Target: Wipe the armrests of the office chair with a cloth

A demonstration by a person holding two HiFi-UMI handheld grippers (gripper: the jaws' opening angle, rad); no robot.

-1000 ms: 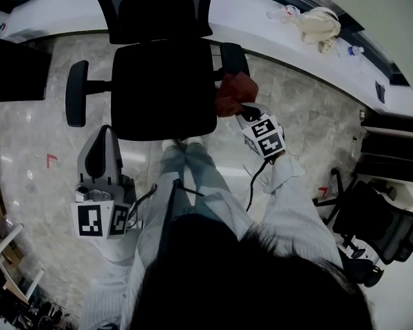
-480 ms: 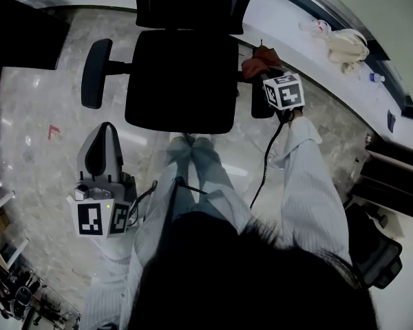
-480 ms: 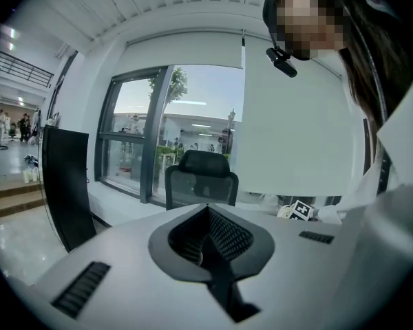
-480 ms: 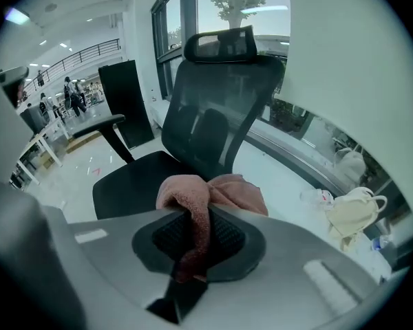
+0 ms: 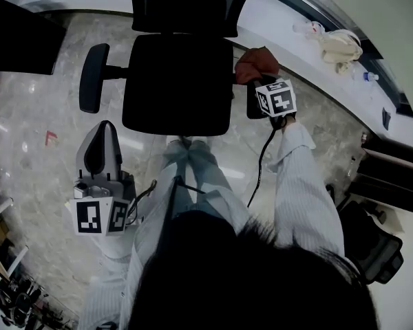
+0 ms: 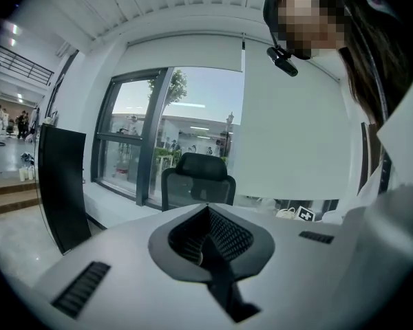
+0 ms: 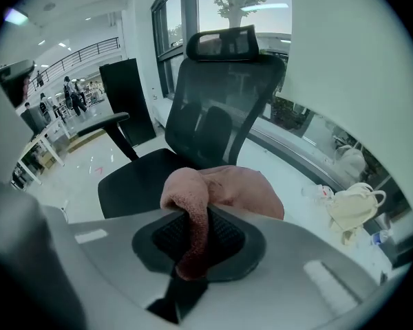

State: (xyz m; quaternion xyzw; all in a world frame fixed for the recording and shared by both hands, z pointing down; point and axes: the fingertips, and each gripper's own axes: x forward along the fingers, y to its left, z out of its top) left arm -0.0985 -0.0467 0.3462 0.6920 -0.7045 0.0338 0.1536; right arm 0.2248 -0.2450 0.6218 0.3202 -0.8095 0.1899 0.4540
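Observation:
The black office chair (image 5: 177,81) stands before me in the head view, its left armrest (image 5: 93,78) bare. My right gripper (image 5: 264,80) is over the right armrest (image 5: 253,108), shut on a reddish-pink cloth (image 5: 256,62) that bunches at the armrest's far end. In the right gripper view the cloth (image 7: 224,188) hangs pinched between the jaws of the right gripper (image 7: 191,247), with the chair seat (image 7: 141,181) behind it. My left gripper (image 5: 104,133) hangs low at the left, apart from the chair, shut and empty. The left gripper view also shows the left gripper (image 6: 208,245) shut on nothing.
A white ledge (image 5: 289,19) runs behind the chair, with a cream bag (image 5: 339,43) on it. A dark desk panel (image 5: 20,36) stands at the upper left. A second black chair (image 5: 375,249) is at the lower right. A cable (image 5: 261,163) trails from the right gripper.
The right gripper has carried the cloth from beside the seat's near corner up along the right armrest, away from me. The left gripper has hardly shifted.

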